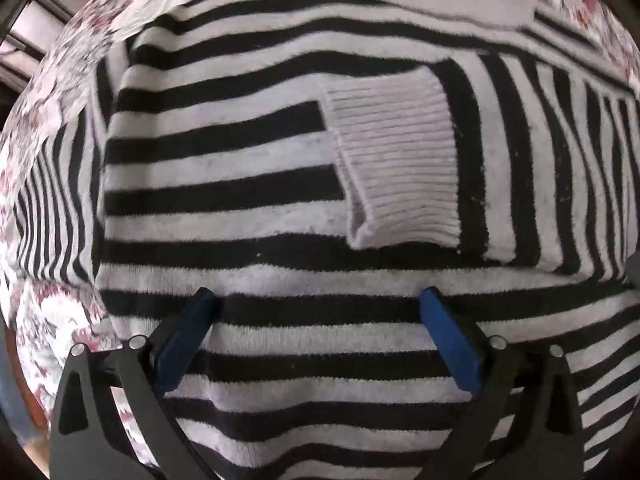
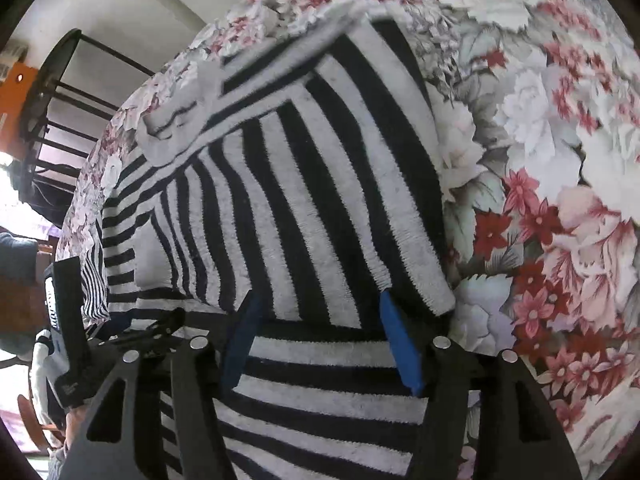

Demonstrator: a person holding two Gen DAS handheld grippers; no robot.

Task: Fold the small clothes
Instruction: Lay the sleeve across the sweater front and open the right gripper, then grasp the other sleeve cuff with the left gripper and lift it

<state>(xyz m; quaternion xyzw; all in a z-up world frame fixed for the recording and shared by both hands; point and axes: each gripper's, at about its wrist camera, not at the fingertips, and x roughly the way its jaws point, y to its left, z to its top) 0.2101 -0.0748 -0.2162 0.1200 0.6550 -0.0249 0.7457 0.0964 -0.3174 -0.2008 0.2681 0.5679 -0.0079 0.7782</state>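
A black and white striped sweater (image 1: 248, 208) lies spread out on a cloth with red and pink flowers (image 2: 552, 184). What is under the cloth cannot be told. 1 sleeve is folded across the body of the sweater, and its white ribbed cuff (image 1: 396, 160) rests on the stripes in the middle.

The left gripper (image 1: 318, 300) points down at the sweater near its bottom part. Its jaws are spread wide and hold nothing. The blue fingertips (image 1: 448, 340) sit just over the stripes.

The right gripper (image 2: 320, 308) points down at the folded sleeve (image 2: 340, 184) near the sweater's right edge. Its jaws are apart too, with striped cloth showing between them, and the pads do not squeeze it. The white neck band (image 2: 180, 120) lies at the far end of the sweater.
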